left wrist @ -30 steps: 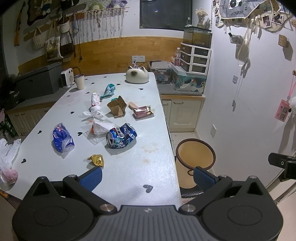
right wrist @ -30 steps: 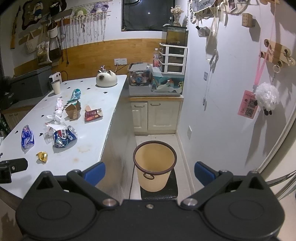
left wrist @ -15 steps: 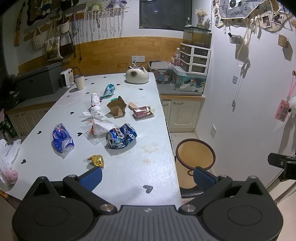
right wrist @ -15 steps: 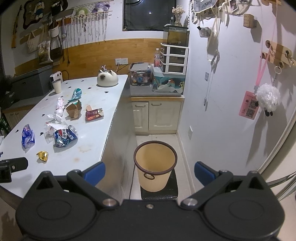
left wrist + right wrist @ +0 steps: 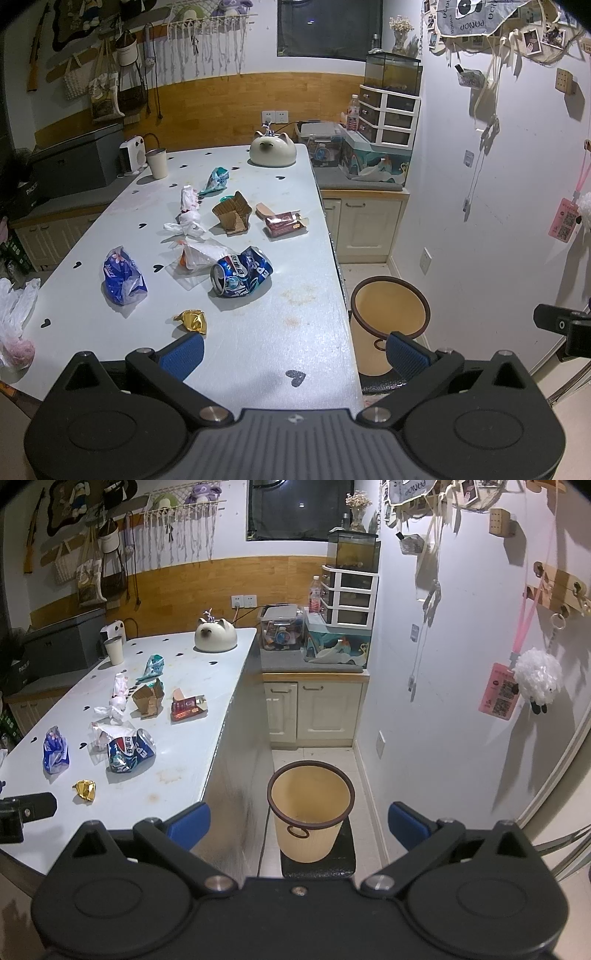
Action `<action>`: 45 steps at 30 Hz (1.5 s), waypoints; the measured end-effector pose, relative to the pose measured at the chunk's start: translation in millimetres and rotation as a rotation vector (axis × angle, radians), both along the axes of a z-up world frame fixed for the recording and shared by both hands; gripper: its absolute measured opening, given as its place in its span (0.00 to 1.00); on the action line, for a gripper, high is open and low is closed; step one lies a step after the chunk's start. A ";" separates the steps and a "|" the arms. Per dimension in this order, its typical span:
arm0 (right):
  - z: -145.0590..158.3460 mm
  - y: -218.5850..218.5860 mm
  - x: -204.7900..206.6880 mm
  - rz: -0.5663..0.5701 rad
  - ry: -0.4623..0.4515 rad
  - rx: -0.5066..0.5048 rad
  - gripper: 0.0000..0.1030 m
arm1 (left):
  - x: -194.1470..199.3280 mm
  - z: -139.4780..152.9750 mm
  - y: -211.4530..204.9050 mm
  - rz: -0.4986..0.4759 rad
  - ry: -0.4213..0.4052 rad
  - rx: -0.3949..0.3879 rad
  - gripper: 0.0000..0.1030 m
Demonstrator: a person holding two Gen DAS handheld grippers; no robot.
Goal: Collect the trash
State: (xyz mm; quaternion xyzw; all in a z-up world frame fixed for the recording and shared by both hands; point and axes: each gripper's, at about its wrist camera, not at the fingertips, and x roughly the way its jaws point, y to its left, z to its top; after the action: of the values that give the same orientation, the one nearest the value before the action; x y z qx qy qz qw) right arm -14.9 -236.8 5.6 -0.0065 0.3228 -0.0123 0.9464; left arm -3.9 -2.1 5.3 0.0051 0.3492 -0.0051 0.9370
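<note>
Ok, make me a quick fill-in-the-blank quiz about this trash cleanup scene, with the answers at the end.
1. The crushed blue soda can lies on the ____.
2. The yellow bin stands on the floor and looks ____ inside.
3. Nearest the left gripper lies a crumpled ____ foil wrapper.
4. The right gripper is open and holds ____.

Answers: table; empty; gold; nothing

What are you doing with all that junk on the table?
A person holds a gripper in each hand, and both the left gripper and the right gripper are open and holding nothing. Trash lies on the white table: a crushed blue can, a gold wrapper, a blue bag and more. The tan bin stands on the floor beside the table and looks empty. Nothing has been picked up yet.
</note>
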 end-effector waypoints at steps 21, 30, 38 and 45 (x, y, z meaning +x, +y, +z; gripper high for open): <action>-0.7 1.0 0.8 0.001 0.001 -0.001 1.00 | 0.0 -0.2 0.1 0.000 0.000 0.000 1.00; -1.3 0.4 1.5 0.003 0.003 0.002 1.00 | 0.0 -0.4 0.3 0.000 -0.001 0.001 1.00; -4.5 2.2 5.3 0.011 0.002 0.004 1.00 | 0.5 2.2 -0.2 0.009 -0.009 0.002 1.00; -3.2 -12.0 12.5 0.045 -0.008 0.015 1.00 | 11.3 3.2 -10.5 0.071 -0.024 0.010 1.00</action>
State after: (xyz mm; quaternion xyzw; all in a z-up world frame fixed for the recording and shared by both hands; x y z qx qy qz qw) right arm -2.3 -248.9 2.3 -0.0067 0.3189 0.0113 0.9477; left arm 7.4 -12.6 8.4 -0.0024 0.3379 0.0300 0.9407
